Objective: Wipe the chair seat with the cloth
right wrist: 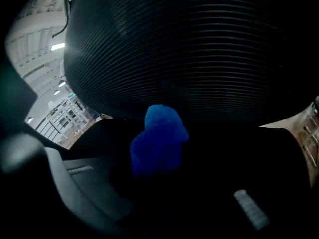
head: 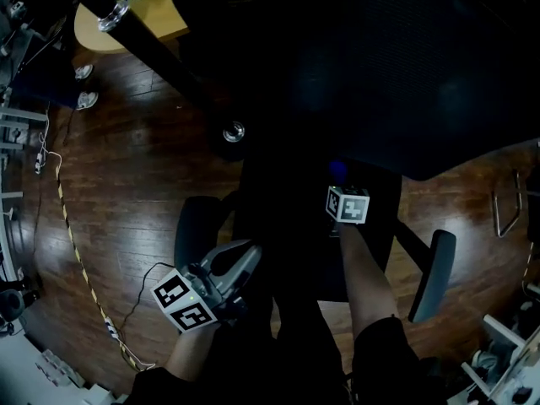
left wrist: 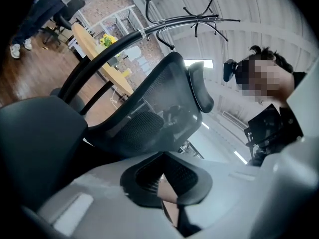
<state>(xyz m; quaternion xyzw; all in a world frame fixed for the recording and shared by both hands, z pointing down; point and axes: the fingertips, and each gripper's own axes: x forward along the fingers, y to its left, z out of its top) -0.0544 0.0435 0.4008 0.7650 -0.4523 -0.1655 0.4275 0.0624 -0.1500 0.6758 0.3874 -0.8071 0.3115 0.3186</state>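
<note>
Right gripper [head: 339,184] was clenched on the blue cloth [right wrist: 158,139]: in the right gripper view we saw the cloth bunched up between the jaw tips, in front of the ribbed mesh backrest [right wrist: 199,49]. In the head view the cloth [head: 338,171] showed as a small blue patch just ahead of that gripper's marker cube [head: 347,205], over the rear of the chair seat [head: 287,218] and near the lower edge of the backrest [head: 380,66]. It was too dark for us to tell whether the cloth touched the seat. Left gripper [head: 245,256] sat low at the seat's front left, just beside the left armrest [head: 194,230] and well apart from the cloth. In the left gripper view its jaws were together, with nothing between them [left wrist: 167,180]. That camera was tilted upward, so we got the backrest [left wrist: 159,108], a coat rack [left wrist: 199,21] and the person [left wrist: 279,118] wearing a head camera. The right armrest [head: 432,275] lay beside the right forearm. Around the chair we saw a dark wooden floor [head: 126,184], a yellow-black cable [head: 76,251] along its left side and a round wooden table [head: 126,32] at top left.
</note>
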